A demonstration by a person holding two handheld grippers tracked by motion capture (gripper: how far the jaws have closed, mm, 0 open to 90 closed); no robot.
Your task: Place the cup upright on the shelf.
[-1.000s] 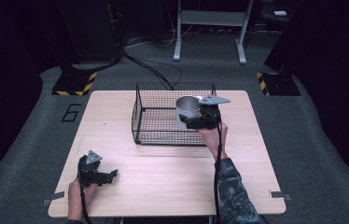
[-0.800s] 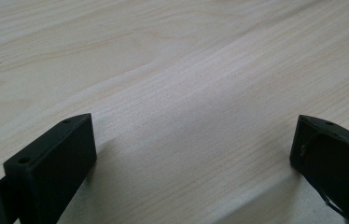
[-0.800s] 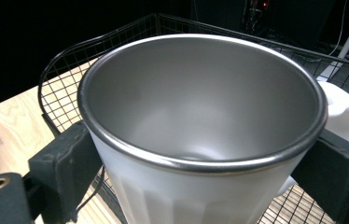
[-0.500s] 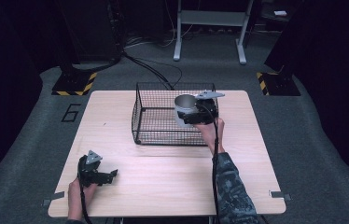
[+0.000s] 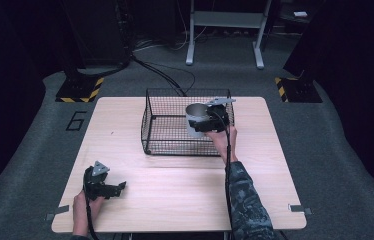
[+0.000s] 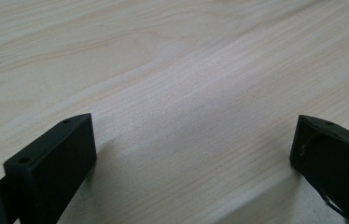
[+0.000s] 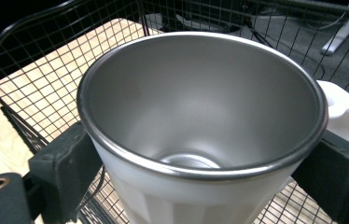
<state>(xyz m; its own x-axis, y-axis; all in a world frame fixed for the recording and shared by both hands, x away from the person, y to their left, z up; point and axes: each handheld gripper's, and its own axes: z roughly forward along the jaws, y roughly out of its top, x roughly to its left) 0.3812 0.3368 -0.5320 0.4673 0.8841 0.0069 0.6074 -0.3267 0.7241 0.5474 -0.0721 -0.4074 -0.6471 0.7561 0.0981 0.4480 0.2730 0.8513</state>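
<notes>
Floor marking "6" point(image 5: 76, 120) beside table point(image 5: 275, 165)

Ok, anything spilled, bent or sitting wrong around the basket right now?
Nothing stands out. The right gripper holds the steel cup upright and empty over the wire basket; the left gripper rests open on the bare table.

Brushed-metal cup point(image 7: 200, 121), seemingly white plastic outside; black wire basket point(image 5: 165, 125); matt wooden table point(image 5: 175, 200).

Wire basket point(image 5: 175, 135) walls around cup point(image 5: 195, 119)
</notes>
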